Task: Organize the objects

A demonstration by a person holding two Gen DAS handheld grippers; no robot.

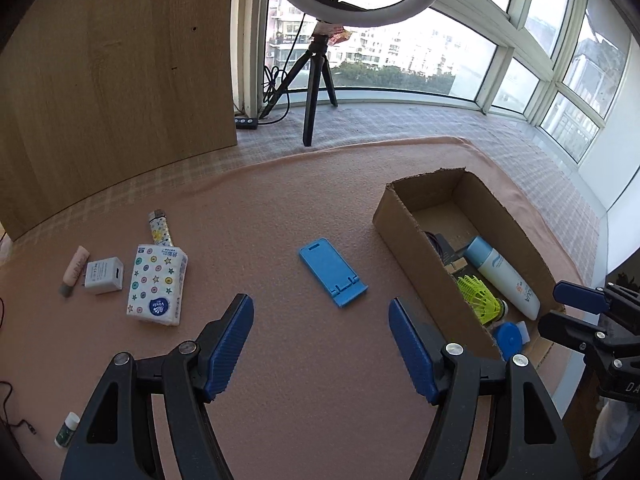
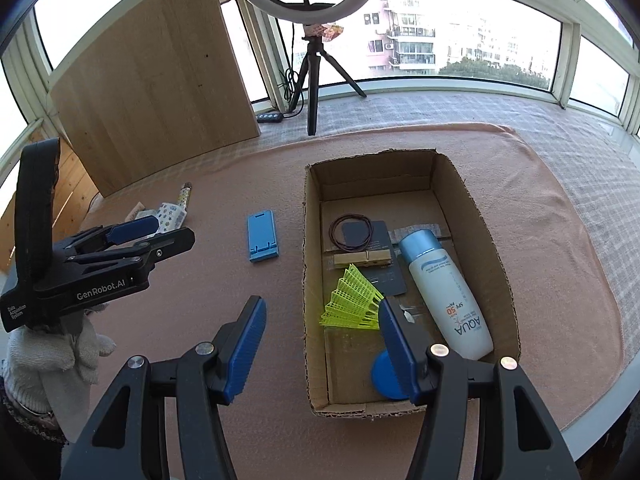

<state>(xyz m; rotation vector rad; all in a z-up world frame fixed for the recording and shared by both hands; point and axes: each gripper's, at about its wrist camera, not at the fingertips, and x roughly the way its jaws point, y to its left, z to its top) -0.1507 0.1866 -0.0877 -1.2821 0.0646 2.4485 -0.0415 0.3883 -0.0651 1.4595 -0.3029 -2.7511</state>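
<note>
A cardboard box stands on the pink cloth; it also shows in the left wrist view. In it lie a sunscreen bottle, a yellow shuttlecock, a wooden clothespin, a hair tie and a blue lid. A blue phone stand lies left of the box. A tissue pack, white charger, lighter and pink tube lie further left. My left gripper is open and empty, just short of the phone stand. My right gripper is open and empty over the box's near left wall.
A ring light on a black tripod stands at the back by the window. A wooden board leans at the back left. A small green bottle lies near the left front. The cloth ends at the table edge on the right.
</note>
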